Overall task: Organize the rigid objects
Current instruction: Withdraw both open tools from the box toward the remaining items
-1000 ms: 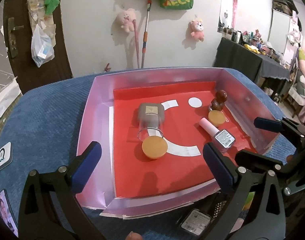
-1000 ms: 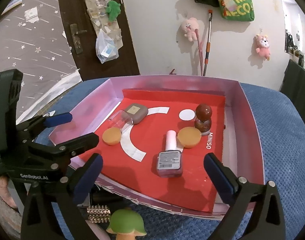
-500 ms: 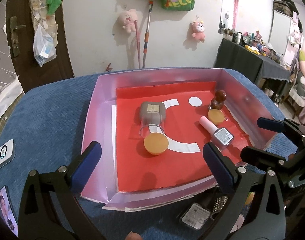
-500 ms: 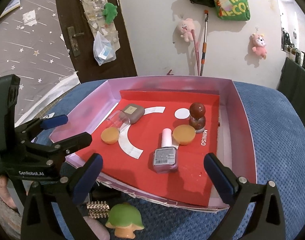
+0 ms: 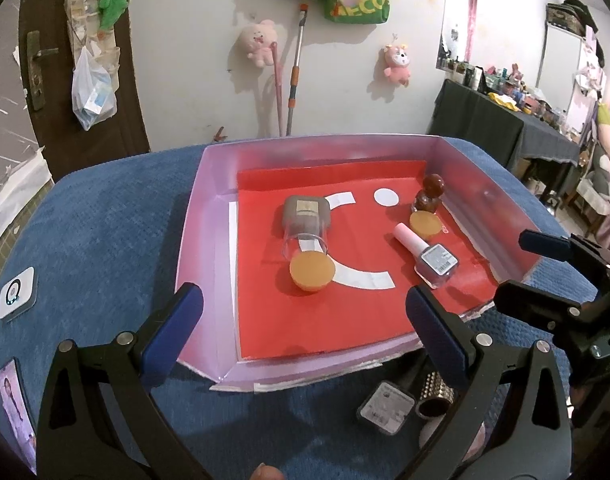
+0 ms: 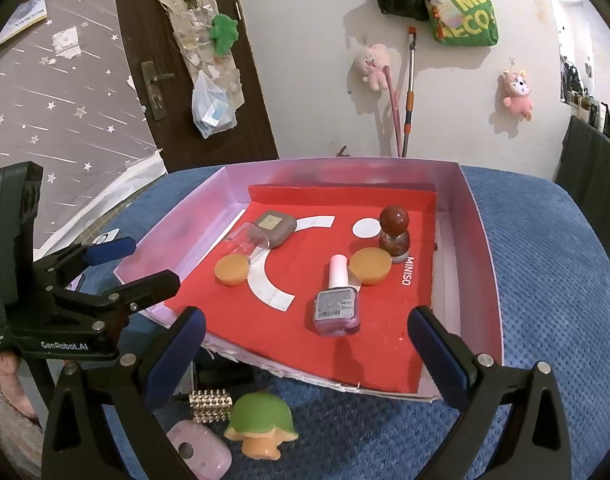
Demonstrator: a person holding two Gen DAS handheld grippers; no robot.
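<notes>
Left wrist view: left gripper [image 5: 305, 330] fingers spread, empty, short of tray [image 5: 201, 200]; loose studded cylinder [image 5: 435, 396] low right, beside right finger.

Right wrist view: right gripper [image 6: 305, 334] released, empty; green-capped toy [image 6: 263, 428] below-left, nearer this hand, upright.
</notes>
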